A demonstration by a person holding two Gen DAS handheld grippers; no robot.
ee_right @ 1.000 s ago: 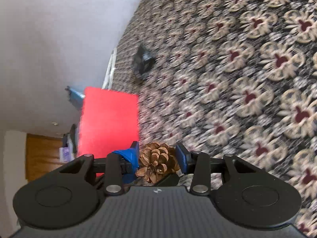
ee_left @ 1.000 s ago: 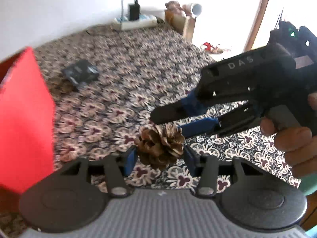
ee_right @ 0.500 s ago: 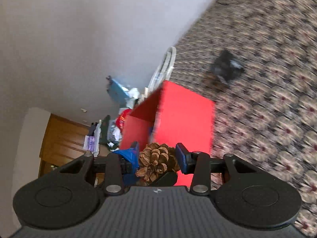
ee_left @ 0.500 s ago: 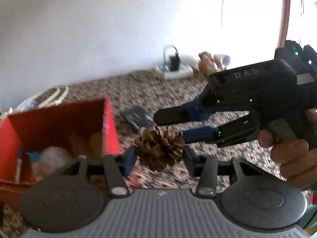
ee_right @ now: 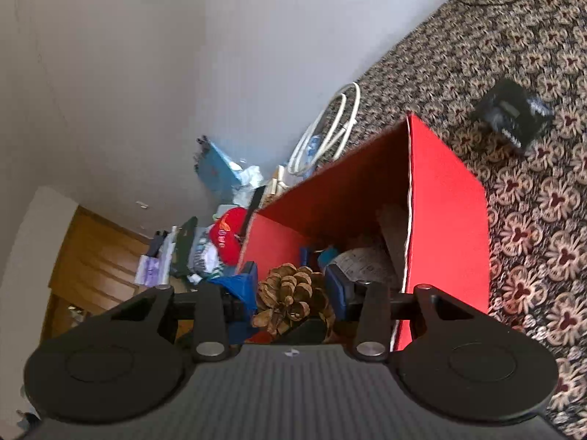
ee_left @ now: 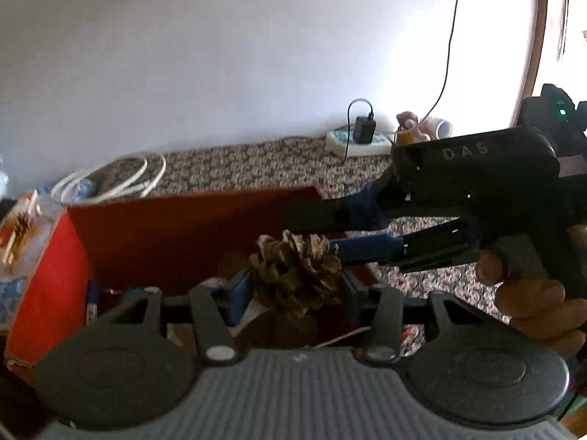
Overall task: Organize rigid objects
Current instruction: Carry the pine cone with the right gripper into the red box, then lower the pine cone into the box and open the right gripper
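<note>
A brown pine cone hangs over the open red box. My left gripper is shut on it, blue pads pressing its two sides. My right gripper reaches in from the right, held by a hand, and its fingertips meet the same cone. In the right wrist view the pine cone sits squeezed between the right gripper's pads, above the near corner of the red box. Several small items lie inside the box, partly hidden by the cone and fingers.
The box stands on a flowered carpet. A small black packet lies on the carpet beyond it. A white cable coil lies by the wall, a power strip with charger further right. Clutter is piled left of the box.
Both grippers carried the pine cone up and leftward from over the open carpet to above the red box's opening. The grip on the cone looks unchanged.
</note>
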